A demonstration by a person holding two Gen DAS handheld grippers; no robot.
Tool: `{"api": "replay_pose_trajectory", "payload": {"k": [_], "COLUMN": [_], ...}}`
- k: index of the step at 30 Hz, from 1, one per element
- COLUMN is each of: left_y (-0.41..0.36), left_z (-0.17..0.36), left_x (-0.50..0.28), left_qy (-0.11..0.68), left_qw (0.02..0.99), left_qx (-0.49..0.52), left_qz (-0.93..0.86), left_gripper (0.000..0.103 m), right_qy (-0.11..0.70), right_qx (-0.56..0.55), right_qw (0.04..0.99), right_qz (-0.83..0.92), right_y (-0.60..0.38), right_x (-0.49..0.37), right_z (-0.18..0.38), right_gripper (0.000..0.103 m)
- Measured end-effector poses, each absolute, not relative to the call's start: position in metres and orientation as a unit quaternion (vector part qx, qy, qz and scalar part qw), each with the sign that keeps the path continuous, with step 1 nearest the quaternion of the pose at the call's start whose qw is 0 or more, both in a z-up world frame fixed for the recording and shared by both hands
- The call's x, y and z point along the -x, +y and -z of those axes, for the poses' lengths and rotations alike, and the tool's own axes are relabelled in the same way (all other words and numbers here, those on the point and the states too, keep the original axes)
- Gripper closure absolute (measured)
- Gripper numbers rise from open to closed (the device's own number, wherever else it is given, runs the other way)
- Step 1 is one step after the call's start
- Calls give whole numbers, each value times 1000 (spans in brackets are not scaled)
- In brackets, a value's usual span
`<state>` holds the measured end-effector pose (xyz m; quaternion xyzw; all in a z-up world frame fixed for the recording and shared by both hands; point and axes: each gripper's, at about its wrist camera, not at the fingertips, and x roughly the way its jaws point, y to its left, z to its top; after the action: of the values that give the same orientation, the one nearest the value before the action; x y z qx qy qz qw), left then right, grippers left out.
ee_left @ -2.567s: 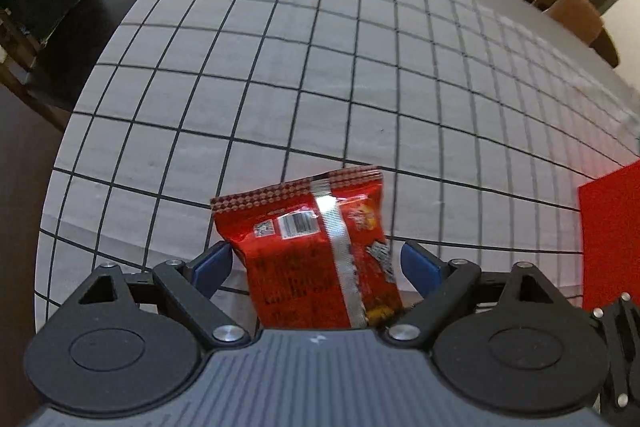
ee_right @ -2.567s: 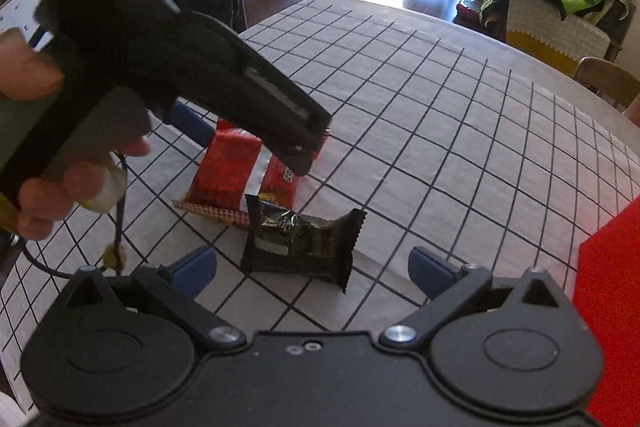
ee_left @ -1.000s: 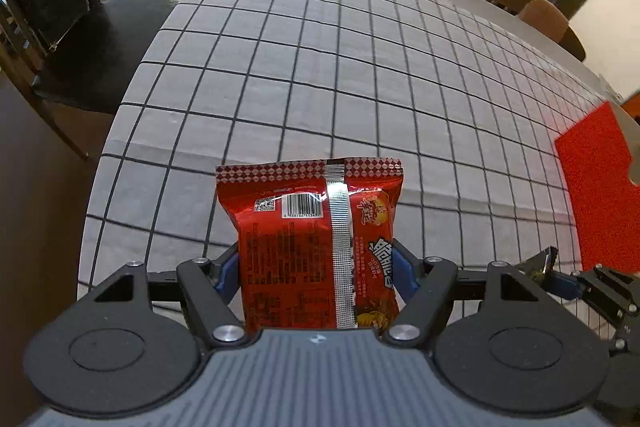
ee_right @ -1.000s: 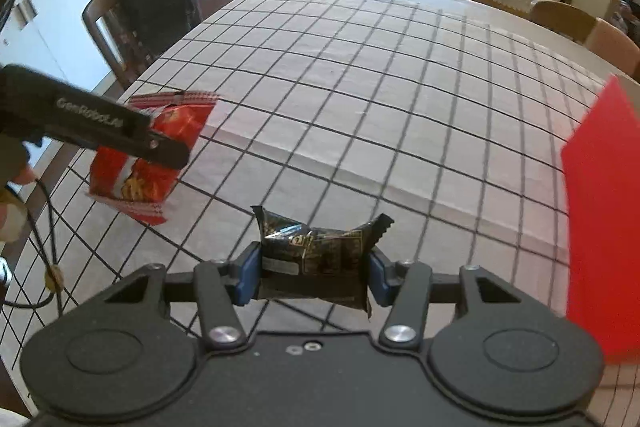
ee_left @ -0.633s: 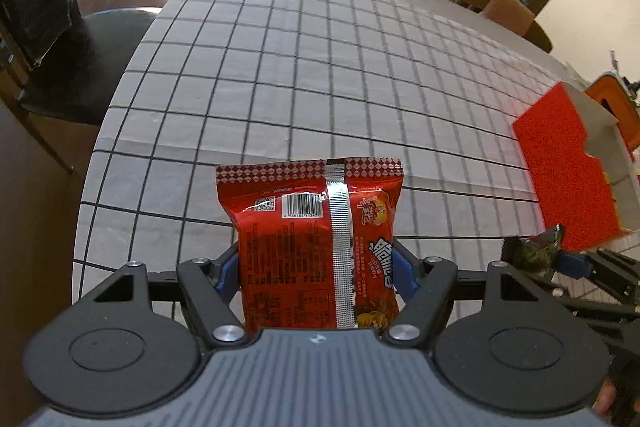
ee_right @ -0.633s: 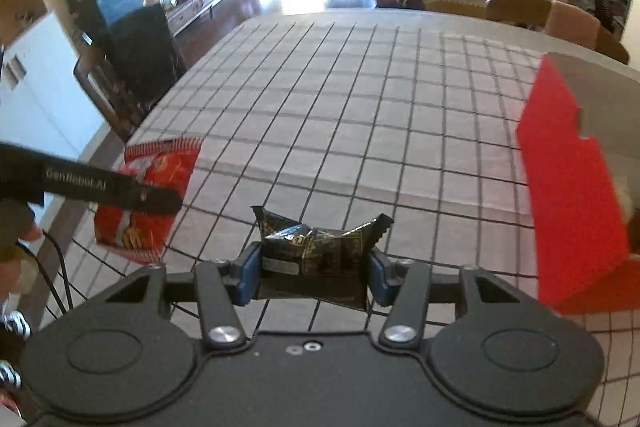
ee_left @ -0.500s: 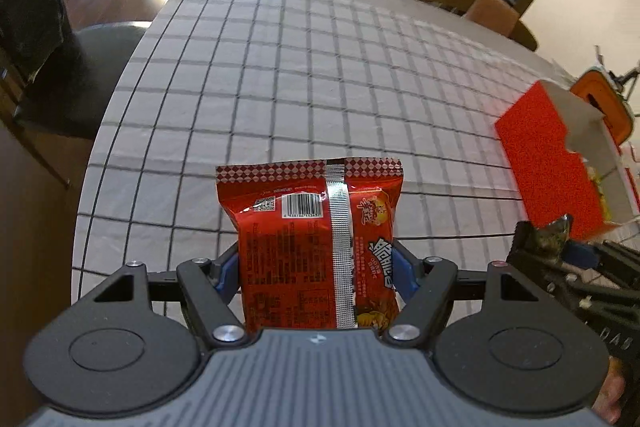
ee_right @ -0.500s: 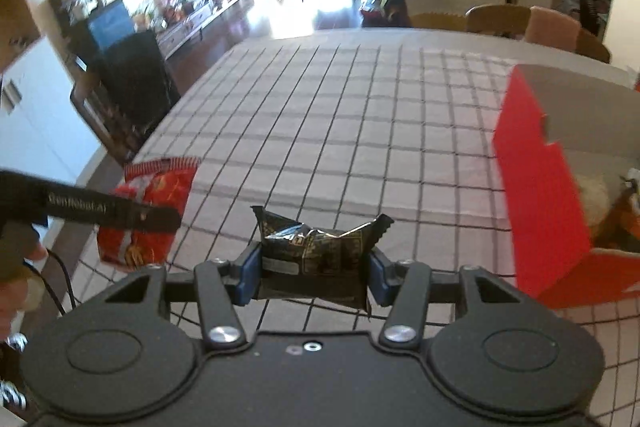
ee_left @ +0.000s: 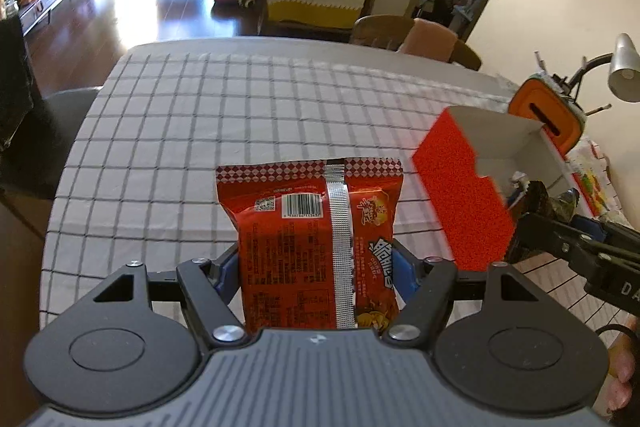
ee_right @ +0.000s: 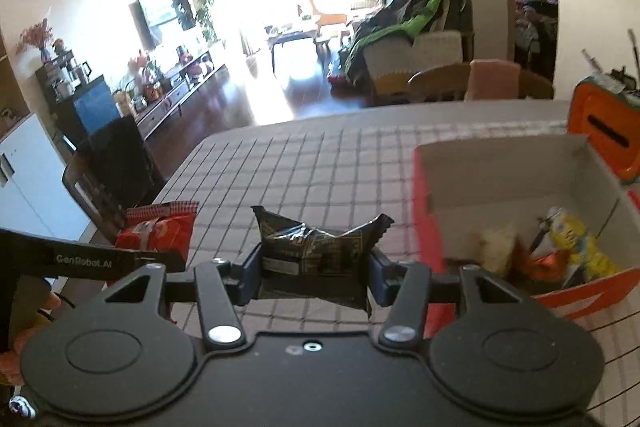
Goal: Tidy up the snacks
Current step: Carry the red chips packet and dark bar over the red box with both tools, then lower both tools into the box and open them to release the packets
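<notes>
The left gripper (ee_left: 316, 267) has its blue-padded fingers (ee_left: 402, 267) pinching the lower sides of a red snack packet (ee_left: 310, 239), which stands upright between them with its back seam and barcode facing the camera and its zigzag-printed top edge uppermost. The packet hangs in the air above the surface (ee_left: 200, 131), a table covered by a pale cloth with a dark grid of lines. The right gripper (ee_right: 314, 277) has its fingers (ee_right: 250, 277) clamped on the two ends of a dark, crinkled snack wrapper (ee_right: 316, 255), held crosswise above the same checked cloth. In the right wrist view the left gripper shows at the left edge as a black arm with white lettering, the red packet in its grip. In the left wrist view the right gripper reaches in from the right edge with the dark wrapper at its tip, just beside an open red box (ee_right: 424, 227) that sits on the surface at the right. The box has bright red outer walls and pale grey inner walls, and several snacks (ee_right: 568, 239) lie inside it, among them a yellow packet; the rest are too blurred to name. An orange container (ee_right: 604, 131) stands behind the box. Wooden chairs (ee_left: 384, 31) sit at the far edge of the surface, with a bright, sunlit living room beyond.
</notes>
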<state>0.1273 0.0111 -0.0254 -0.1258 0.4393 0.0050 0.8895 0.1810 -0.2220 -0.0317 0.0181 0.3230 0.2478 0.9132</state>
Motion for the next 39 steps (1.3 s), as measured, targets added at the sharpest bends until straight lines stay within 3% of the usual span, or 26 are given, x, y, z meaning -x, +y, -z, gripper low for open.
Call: {"api": "replay_pose_trajectory", "payload": {"k": [17,39], "left_y": [-117,-239], "left_z": [1,24], "left_x": [-180,-257], "left_qy": [424,465], "left_qw": [902,884], "left_qx": [81,3], "left_qz": [15,53], "left_gripper": [31,31], "right_qy": [298,340], "right_qx": [-42,-39], "right_qw": [926,923], "right_qz": [-229,-175], "right_y": [-333,-425], "right_x": [-218,-275], "right_z": [31,63], "right_gripper": [51,51]}}
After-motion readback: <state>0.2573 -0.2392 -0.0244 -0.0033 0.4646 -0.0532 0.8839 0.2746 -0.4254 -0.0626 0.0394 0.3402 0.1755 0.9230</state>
